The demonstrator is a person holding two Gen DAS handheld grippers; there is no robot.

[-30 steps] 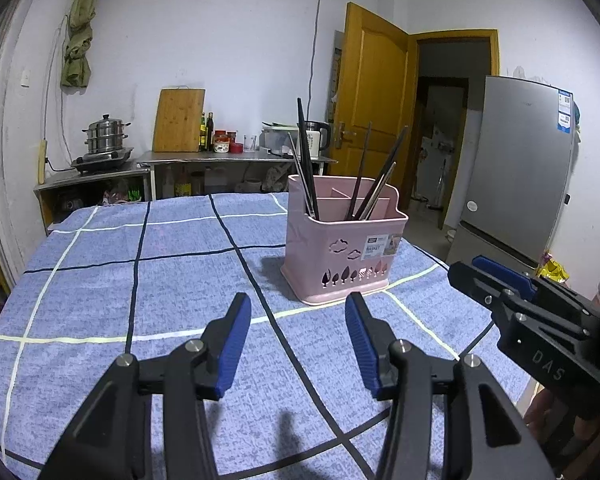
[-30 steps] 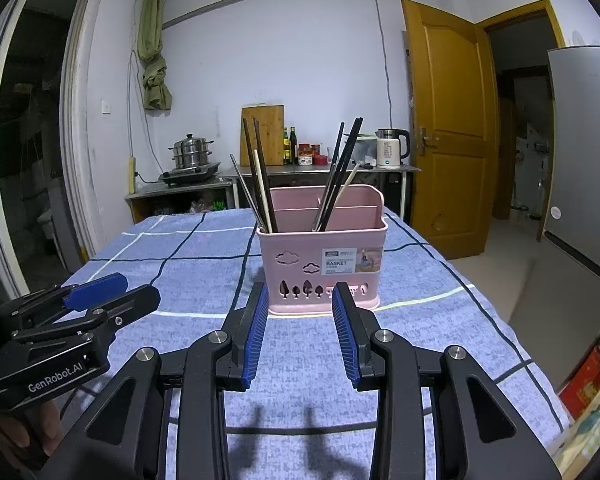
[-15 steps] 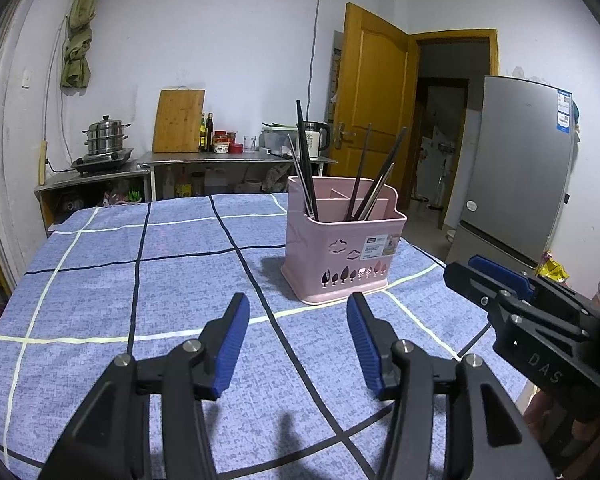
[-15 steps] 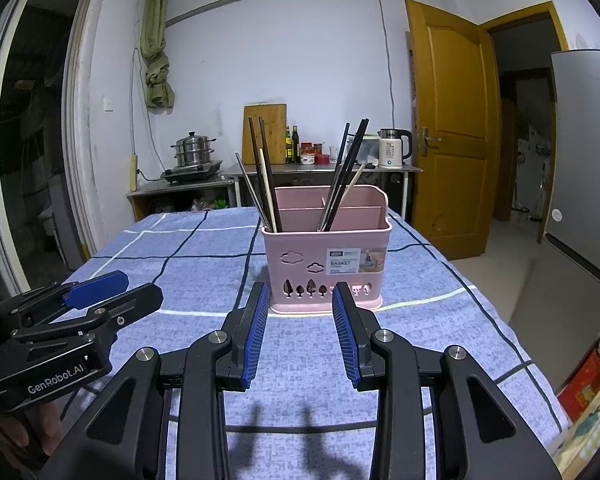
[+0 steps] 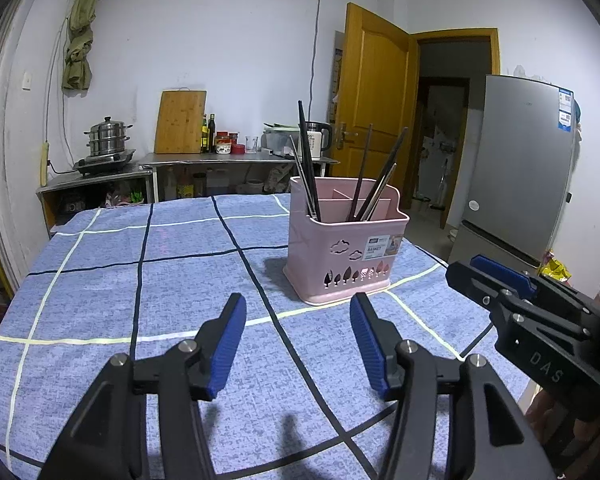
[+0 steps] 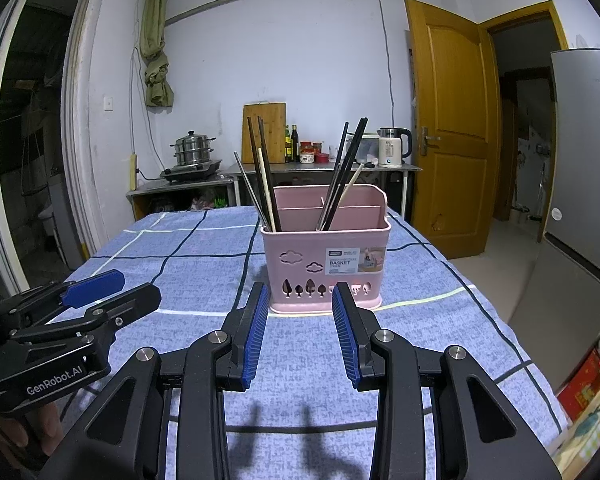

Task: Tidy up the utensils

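A pink utensil basket (image 6: 326, 258) stands on the checked tablecloth (image 6: 188, 264), chopsticks (image 6: 342, 176) upright inside. In front of it both grippers are held empty — left gripper (image 5: 298, 346) wide, just widened further; right gripper (image 6: 299, 334) narrower. Any chopstick is best pinched high and lifted straight.

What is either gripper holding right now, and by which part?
Nothing. The left gripper and right gripper both stand open over the blue cloth, short of the pink basket, nothing between their pads.
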